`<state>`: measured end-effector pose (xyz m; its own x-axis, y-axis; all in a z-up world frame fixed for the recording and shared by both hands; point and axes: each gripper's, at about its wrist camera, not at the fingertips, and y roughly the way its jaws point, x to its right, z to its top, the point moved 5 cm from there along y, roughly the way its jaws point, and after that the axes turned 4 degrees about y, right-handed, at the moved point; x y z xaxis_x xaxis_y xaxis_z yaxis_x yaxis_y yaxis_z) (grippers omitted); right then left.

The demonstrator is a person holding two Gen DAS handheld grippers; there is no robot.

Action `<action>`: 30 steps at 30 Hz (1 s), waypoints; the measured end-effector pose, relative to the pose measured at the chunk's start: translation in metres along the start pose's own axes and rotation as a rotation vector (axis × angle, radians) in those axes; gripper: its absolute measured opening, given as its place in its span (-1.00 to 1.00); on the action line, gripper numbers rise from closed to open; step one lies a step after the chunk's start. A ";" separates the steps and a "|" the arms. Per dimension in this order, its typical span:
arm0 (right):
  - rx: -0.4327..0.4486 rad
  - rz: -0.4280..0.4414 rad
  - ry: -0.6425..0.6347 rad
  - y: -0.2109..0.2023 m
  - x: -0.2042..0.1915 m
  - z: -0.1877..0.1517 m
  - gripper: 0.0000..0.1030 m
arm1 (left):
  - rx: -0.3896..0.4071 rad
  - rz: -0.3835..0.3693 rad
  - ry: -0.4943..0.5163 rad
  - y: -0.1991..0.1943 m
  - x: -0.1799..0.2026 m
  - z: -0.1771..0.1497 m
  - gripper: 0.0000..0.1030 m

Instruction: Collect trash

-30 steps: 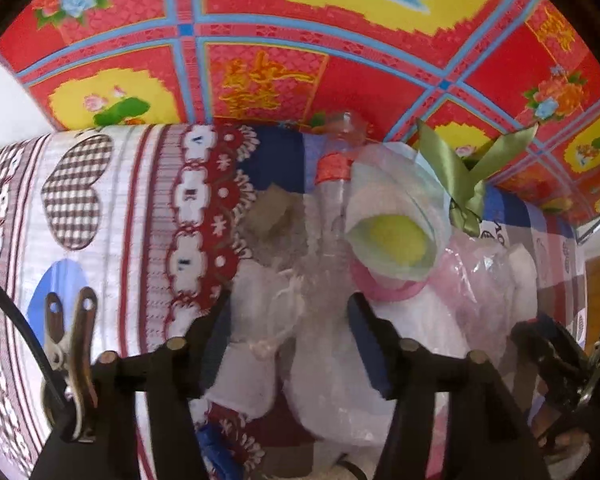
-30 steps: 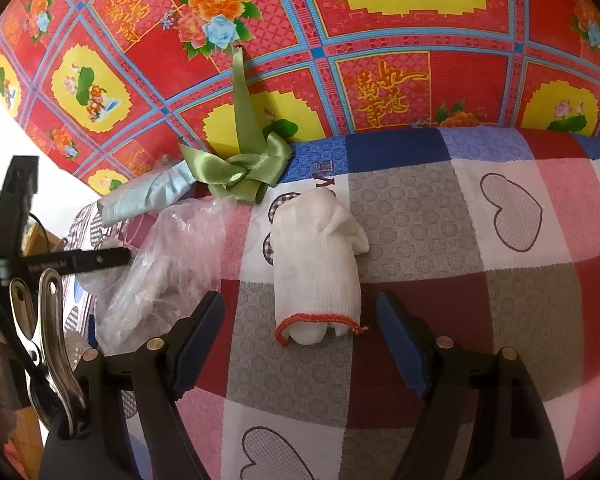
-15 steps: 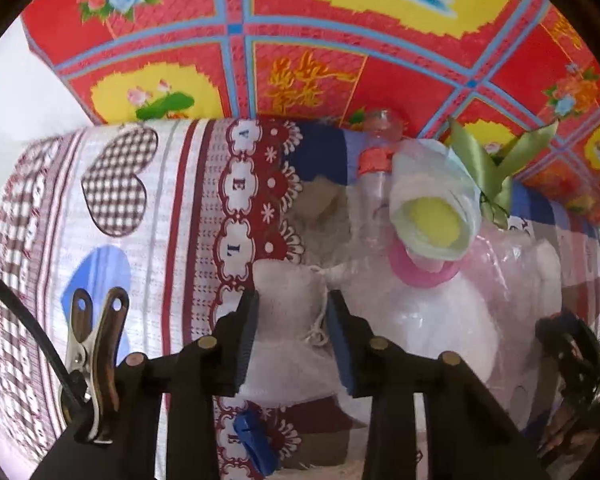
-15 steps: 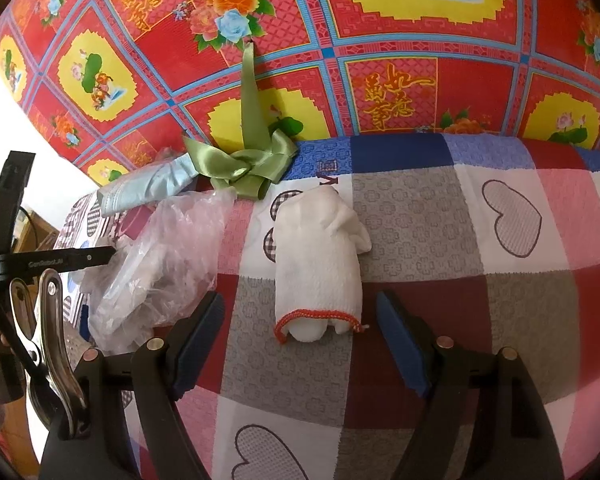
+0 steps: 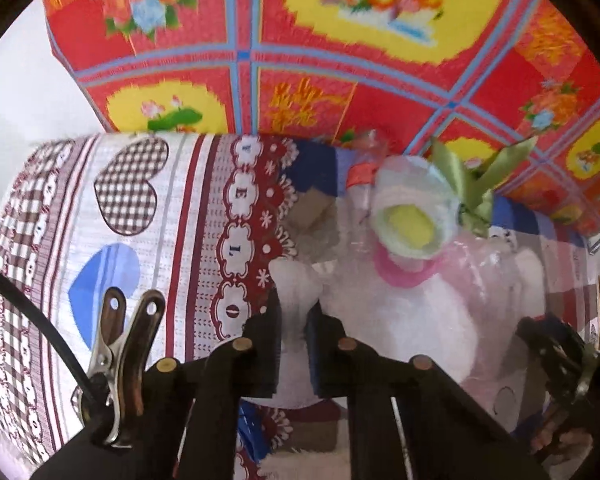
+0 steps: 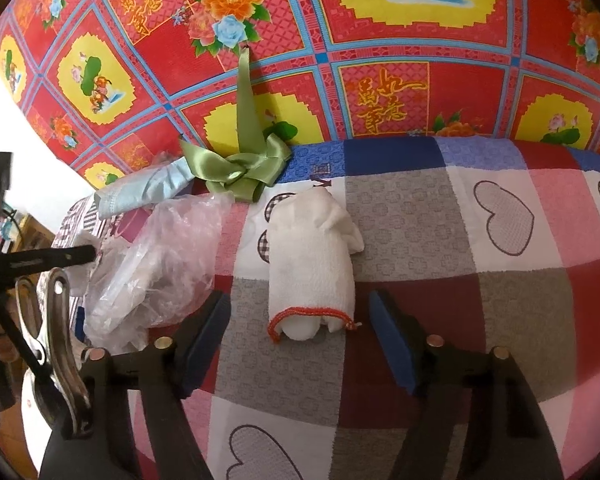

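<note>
In the left wrist view my left gripper is shut on a white crumpled tissue at the edge of a trash pile on the patterned bedsheet. The pile holds a clear plastic bottle with a red label, a pale wrapper with a yellow centre, a pink ring and a clear plastic bag. In the right wrist view my right gripper is open, its pads either side of a white rolled glove with a red hem. The plastic bag lies to its left.
A green ribbon bow and a light blue cloth lie at the bed's far edge. A red and yellow flowered sheet hangs behind. The checked heart-print bedsheet stretches right. The other gripper's black frame shows at left.
My left gripper has closed from open onto the white tissue and drawn nearer to the pile. My right gripper has stayed open and barely moved in front of the glove.
</note>
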<state>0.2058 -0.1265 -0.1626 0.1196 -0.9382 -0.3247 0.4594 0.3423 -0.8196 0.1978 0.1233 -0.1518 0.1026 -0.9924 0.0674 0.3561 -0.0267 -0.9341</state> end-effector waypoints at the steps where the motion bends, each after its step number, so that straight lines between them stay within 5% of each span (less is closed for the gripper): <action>1: 0.002 -0.004 0.001 0.000 0.001 0.000 0.27 | 0.010 -0.009 -0.001 -0.006 0.002 -0.002 -0.79; 12: -0.004 0.040 0.058 0.003 0.008 0.008 0.17 | 0.065 -0.088 0.004 -0.055 0.027 -0.011 -0.79; 22: 0.035 -0.012 -0.024 0.007 0.002 0.007 -0.62 | 0.093 -0.122 -0.025 -0.069 0.036 -0.024 -0.79; 30: 0.052 0.046 0.001 -0.014 -0.006 0.000 -0.66 | 0.122 -0.132 -0.027 -0.081 0.036 -0.036 -0.79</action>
<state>0.1980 -0.1253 -0.1488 0.1411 -0.9214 -0.3621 0.4984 0.3821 -0.7782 0.1393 0.0850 -0.0864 0.0719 -0.9777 0.1974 0.4777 -0.1399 -0.8673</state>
